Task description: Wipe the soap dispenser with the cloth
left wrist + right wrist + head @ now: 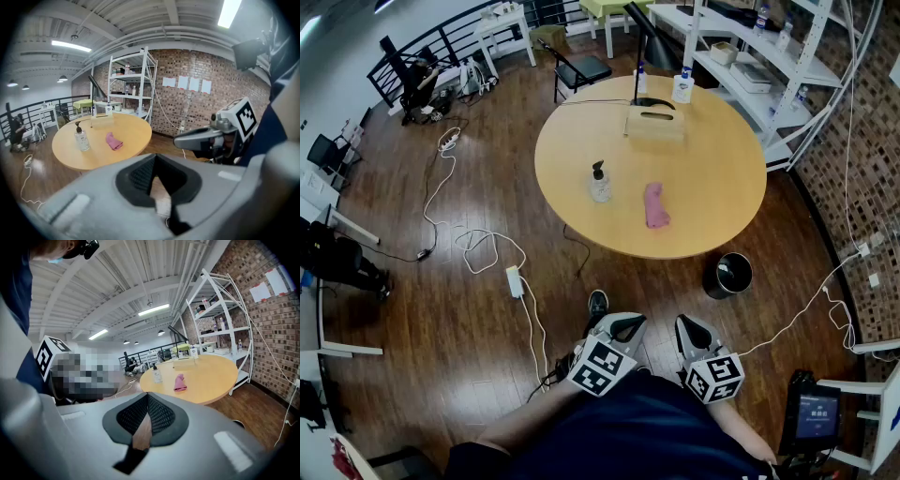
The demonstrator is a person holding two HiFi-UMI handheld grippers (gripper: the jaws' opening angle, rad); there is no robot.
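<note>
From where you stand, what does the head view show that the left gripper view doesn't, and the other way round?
Only the head view shows the black bin on the floor beside the round table, and the white power strip. Only the left gripper view shows the ceiling lights and the sheets of paper on the brick wall. Both show the table with the soap dispenser standing upright, the pink cloth lying beside it but apart from it, the wooden box, and the white shelf rack beyond.

Pink folded cloth (655, 204) at four o'clock of clear black-pumped plastic soap dispenser (599, 184); round wooden table (712, 178) tan.
</note>
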